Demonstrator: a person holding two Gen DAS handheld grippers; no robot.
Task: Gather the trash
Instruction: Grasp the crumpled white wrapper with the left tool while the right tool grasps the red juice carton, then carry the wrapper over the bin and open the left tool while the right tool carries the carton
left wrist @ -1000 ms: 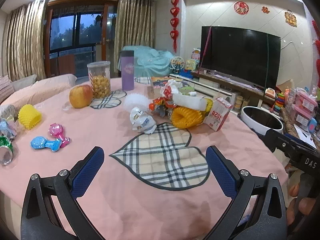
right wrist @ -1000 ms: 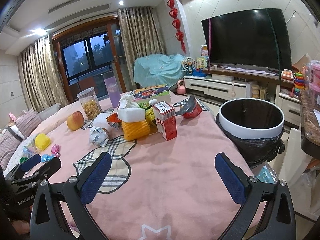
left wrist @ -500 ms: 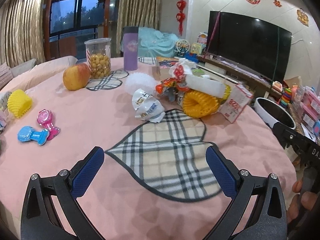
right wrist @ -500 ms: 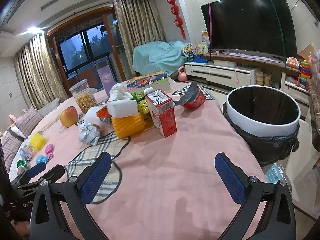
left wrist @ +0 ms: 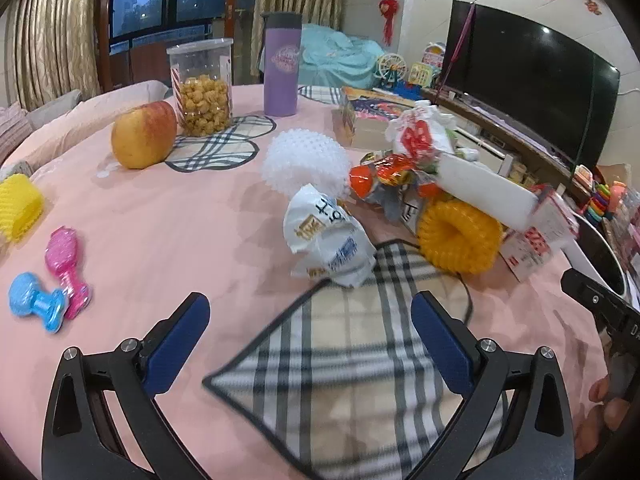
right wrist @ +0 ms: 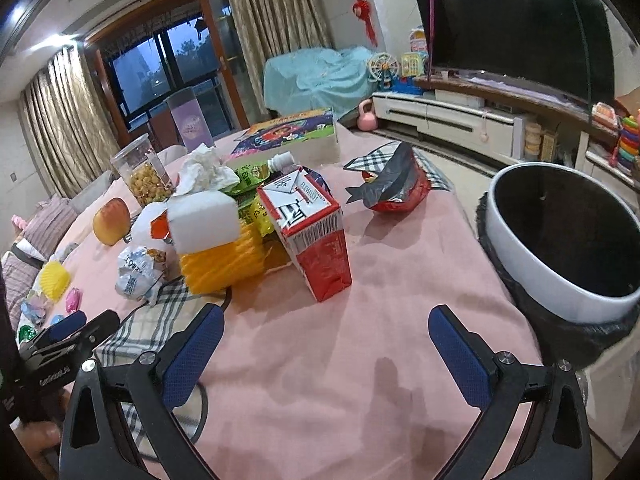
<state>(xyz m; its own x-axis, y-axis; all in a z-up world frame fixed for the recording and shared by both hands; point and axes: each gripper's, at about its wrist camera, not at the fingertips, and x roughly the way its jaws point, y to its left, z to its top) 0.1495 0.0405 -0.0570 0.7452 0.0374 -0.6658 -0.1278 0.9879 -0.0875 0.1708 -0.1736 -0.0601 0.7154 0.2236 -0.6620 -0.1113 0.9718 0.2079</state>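
Bin (right wrist: 568,248) sits off the counter's (right wrist: 360,360) right edge. Red carton (right wrist: 316,236) stands mid-counter, crumpled wrapper (left wrist: 326,236) beside it. Both tools, left (left wrist: 310,332) and right (right wrist: 326,344), gape wide and empty: straddle that wrapper, then squeeze.

One apple (left wrist: 143,134), one jar (left wrist: 202,87), two yellow foam nets (left wrist: 459,237).

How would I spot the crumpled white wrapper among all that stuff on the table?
Start at the pink tablecloth and find the big plaid heart patch near the left gripper. At the patch's far tip lies the crumpled white wrapper, with blue and gold print. Unlike the spiky white ball behind it, it is wrinkled and printed.
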